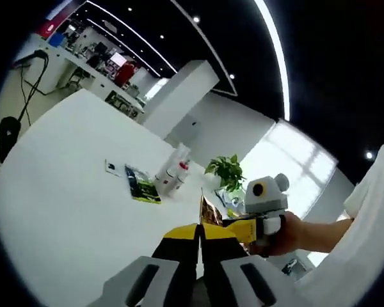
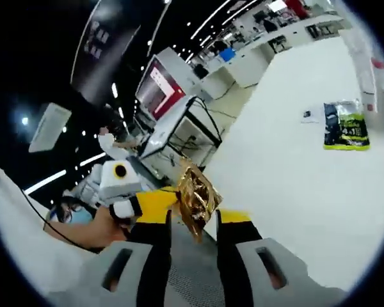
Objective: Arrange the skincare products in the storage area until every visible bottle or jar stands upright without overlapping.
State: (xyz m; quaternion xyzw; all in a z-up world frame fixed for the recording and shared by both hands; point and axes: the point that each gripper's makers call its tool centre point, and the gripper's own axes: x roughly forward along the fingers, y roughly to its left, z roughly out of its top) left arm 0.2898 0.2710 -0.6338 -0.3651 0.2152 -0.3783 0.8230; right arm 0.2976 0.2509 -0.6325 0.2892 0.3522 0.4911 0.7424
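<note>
A crinkled gold foil packet (image 1: 208,210) stands just above my left gripper (image 1: 199,231), whose yellow-tipped jaws are pressed together on its lower edge. My right gripper (image 1: 229,225) comes in from the right in a person's hand, its yellow jaw reaching the packet. In the right gripper view the gold packet (image 2: 196,197) stands between the spread jaws of my right gripper (image 2: 195,220), which is open. My left gripper (image 2: 161,202) meets the packet from the left. White bottles (image 1: 173,173) stand far off on the white table (image 1: 70,192); they also show as white bottles (image 2: 373,71) at the right edge.
A green-and-black pouch (image 1: 143,185) and a small card (image 1: 112,168) lie beside the bottles; in the right gripper view they are the pouch (image 2: 345,126) and the card (image 2: 309,115). A potted plant (image 1: 225,171) stands behind. Desks with monitors (image 2: 173,128) lie beyond the table edge.
</note>
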